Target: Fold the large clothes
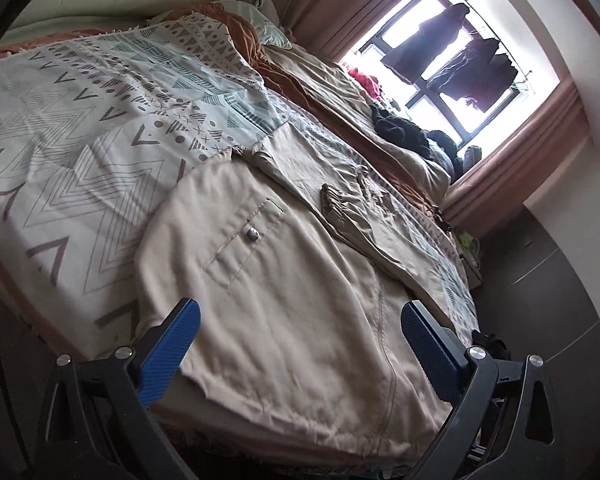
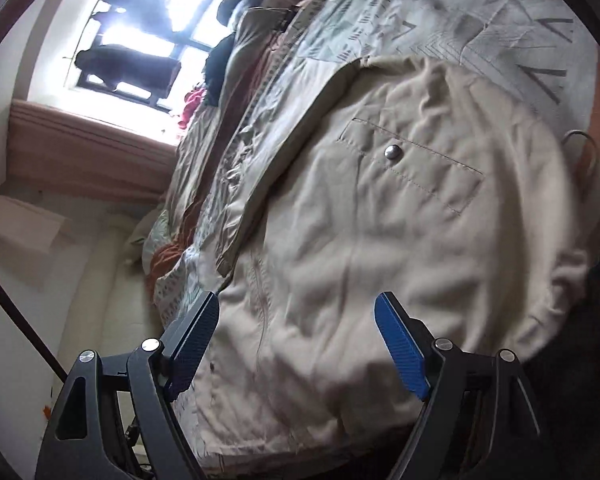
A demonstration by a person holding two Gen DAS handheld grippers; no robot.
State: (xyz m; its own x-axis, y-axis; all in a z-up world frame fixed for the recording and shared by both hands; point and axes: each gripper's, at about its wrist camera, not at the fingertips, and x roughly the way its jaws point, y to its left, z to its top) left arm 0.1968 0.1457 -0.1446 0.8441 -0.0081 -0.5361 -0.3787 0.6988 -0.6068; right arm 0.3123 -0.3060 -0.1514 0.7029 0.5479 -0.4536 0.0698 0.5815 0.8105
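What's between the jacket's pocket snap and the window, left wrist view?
From the snap toward the window: the jacket's folded sleeve with gathered cuff, patterned bedspread, rumpled tan and orange bedding, then dark clothes.

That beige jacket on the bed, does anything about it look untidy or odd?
Yes. The jacket lies wrinkled, and one sleeve is folded across it, its gathered cuff bunched. Its hem hangs over the edge of the bed. No tear or stain shows.

One jacket (image 1: pixel 284 280), one bedspread (image 1: pixel 80 128), one window (image 1: pixel 452 60)
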